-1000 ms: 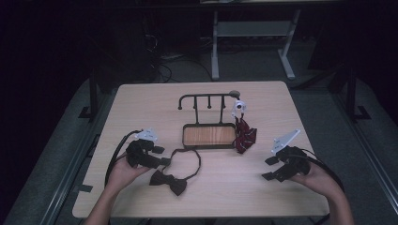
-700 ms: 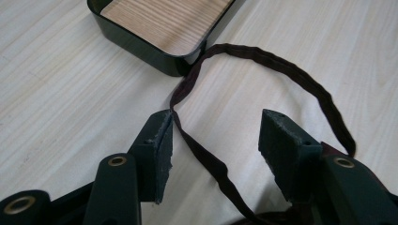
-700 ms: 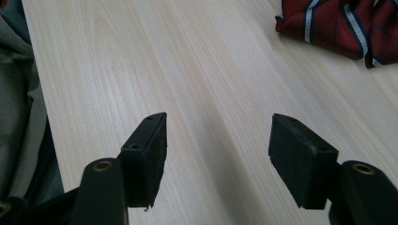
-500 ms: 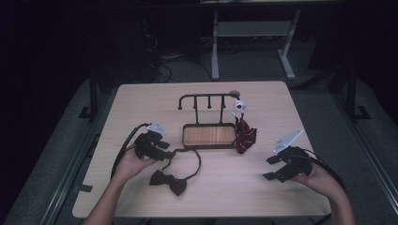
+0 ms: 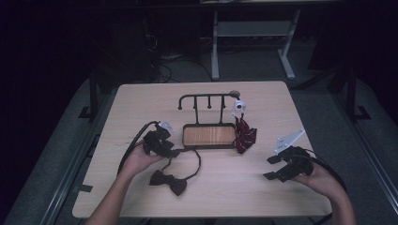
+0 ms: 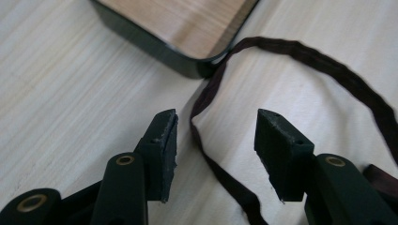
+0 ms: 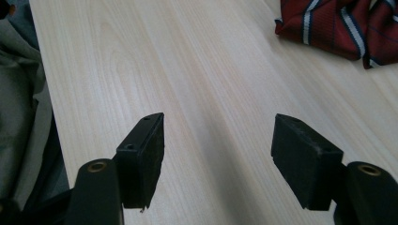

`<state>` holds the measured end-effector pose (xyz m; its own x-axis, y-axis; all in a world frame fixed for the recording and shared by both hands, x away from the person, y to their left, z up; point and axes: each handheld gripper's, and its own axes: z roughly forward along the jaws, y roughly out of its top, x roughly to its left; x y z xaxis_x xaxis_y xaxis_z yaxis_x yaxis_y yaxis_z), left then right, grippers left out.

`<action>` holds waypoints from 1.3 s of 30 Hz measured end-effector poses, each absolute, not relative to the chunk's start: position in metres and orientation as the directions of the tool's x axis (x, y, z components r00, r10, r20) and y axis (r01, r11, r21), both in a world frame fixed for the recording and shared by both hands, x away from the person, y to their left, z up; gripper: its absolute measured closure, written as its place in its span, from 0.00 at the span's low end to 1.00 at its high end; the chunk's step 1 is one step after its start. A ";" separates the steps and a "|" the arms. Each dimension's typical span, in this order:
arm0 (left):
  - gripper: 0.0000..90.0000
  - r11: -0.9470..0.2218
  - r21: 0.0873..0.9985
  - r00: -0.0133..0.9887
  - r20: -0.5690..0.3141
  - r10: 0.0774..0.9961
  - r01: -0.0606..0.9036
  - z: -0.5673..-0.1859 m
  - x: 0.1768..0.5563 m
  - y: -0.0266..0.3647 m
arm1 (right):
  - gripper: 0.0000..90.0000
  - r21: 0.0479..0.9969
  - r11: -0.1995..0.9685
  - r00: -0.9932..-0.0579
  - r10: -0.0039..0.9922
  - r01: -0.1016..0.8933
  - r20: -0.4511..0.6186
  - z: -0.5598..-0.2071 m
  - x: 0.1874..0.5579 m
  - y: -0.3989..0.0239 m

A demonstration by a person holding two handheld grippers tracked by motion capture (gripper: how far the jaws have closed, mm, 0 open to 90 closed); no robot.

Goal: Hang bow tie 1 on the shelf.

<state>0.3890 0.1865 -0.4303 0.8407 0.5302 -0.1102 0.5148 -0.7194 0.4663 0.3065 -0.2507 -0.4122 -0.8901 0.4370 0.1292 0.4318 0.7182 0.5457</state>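
Observation:
A dark maroon bow tie [image 5: 169, 181] lies on the table at front left, and its thin strap [image 5: 198, 160] loops up to the wooden-based stand [image 5: 209, 136]. My left gripper [image 5: 175, 151] is low over that strap. In the left gripper view the strap [image 6: 202, 140] runs between the open jaws of the left gripper [image 6: 216, 137], which have just been closing; neither pad touches it. A red striped bow tie [image 5: 245, 136] lies at the right end of the stand's base. My right gripper [image 5: 271, 168] rests open and holds nothing, with the right gripper [image 7: 218, 154] over bare wood.
The stand's black hook rail [image 5: 206, 97] rises behind its base, with a small white piece [image 5: 239, 107] at its right end. In the right gripper view the striped tie [image 7: 342, 28] lies far right and the table's edge [image 7: 40, 70] runs along the left.
My left gripper has moved right, from the table's left part to the strap beside the stand's base. The right gripper has kept still.

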 end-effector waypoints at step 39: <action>0.99 -0.764 0.384 0.850 -0.135 0.509 0.518 -0.431 0.396 0.181 | 0.37 0.561 0.712 -0.893 0.433 0.421 0.122 -0.410 0.305 -0.251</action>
<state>0.3965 0.1814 -0.4312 0.8502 0.5088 -0.1350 0.5183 -0.7641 0.3840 0.3047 -0.2514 -0.4099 -0.8933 0.4325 0.1220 0.4214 0.7121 0.5615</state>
